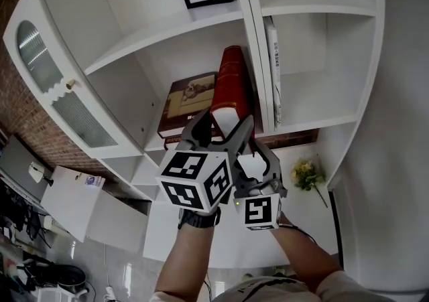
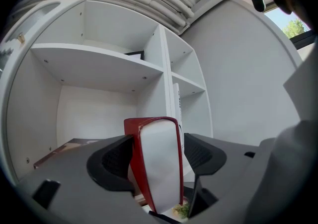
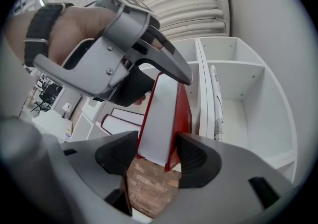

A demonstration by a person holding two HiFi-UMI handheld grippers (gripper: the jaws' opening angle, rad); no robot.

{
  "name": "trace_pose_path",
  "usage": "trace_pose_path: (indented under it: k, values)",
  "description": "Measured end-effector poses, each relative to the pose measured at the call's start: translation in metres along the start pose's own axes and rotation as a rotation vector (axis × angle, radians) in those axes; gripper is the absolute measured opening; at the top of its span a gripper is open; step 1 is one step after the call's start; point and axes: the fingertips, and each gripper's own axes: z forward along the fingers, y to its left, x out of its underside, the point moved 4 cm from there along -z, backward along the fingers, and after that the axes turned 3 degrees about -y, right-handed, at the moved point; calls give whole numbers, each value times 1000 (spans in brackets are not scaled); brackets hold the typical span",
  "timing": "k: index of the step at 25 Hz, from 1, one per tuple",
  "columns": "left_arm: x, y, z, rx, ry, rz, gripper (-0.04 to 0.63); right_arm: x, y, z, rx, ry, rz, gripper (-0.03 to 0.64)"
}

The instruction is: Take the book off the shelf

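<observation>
1. Red book (image 1: 230,83): tilted at the mouth of the white bookcase's (image 1: 167,33) middle compartment, probably angled for drawing out.
2. Left tool (image 2: 158,156): jaws wide, straddling the red book, no grip.
3. Right tool (image 3: 156,156): pads closed on the red book's lower corner, apparently bearing it.
4. Same compartment, left of the red book: brown book (image 1: 191,100).

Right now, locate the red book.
Head view, centre: the red book leans beside the white divider, right of the flat brown book, with the left gripper and right gripper around its near end.
</observation>
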Motion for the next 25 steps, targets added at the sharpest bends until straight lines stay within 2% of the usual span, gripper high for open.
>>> trace_pose_path:
  k: [5,13,20,22,24,25]
  values:
    - [-3,3,-13,36,-2,-63,324,-2,10,-14,20,-21,-58,255]
    - [4,3,-43,43,7,-56,313,-1,29,-28,14,-31,-136,255]
    - [13,5,-64,60,-45,-35,299,7,36,-42,-43,1,-118,255]
    - [16,6,-67,58,-61,-35,298,7,35,-48,-84,-3,-116,255]
    - [18,6,-70,58,-75,-35,295,3,33,-57,-135,-48,-48,255]
    - [20,6,-72,60,-83,-35,295,1,31,-63,-153,-81,30,255]
